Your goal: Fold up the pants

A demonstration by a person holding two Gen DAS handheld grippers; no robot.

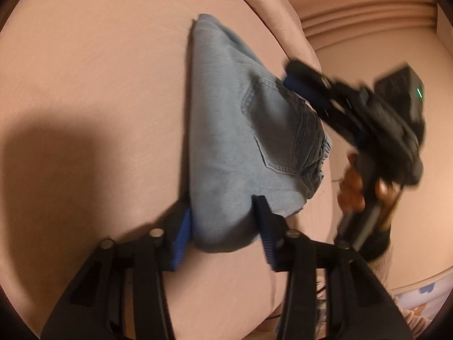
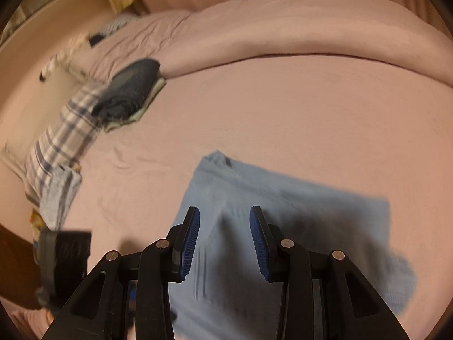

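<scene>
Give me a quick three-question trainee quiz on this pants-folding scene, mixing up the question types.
1. True or false: the left gripper has its jaws spread around one end of the folded jeans.
2. Which feature shows on top of the jeans? A) zipper B) back pocket C) belt
3. Fill in: the right gripper is ____, gripping nothing.

Key: 1 true; 2 B, the back pocket; 3 open.

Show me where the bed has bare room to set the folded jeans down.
Bare pink sheet lies between the jeans and the rolled duvet. Crowded along the edge with the plaid cloth and dark folded clothes.
</scene>
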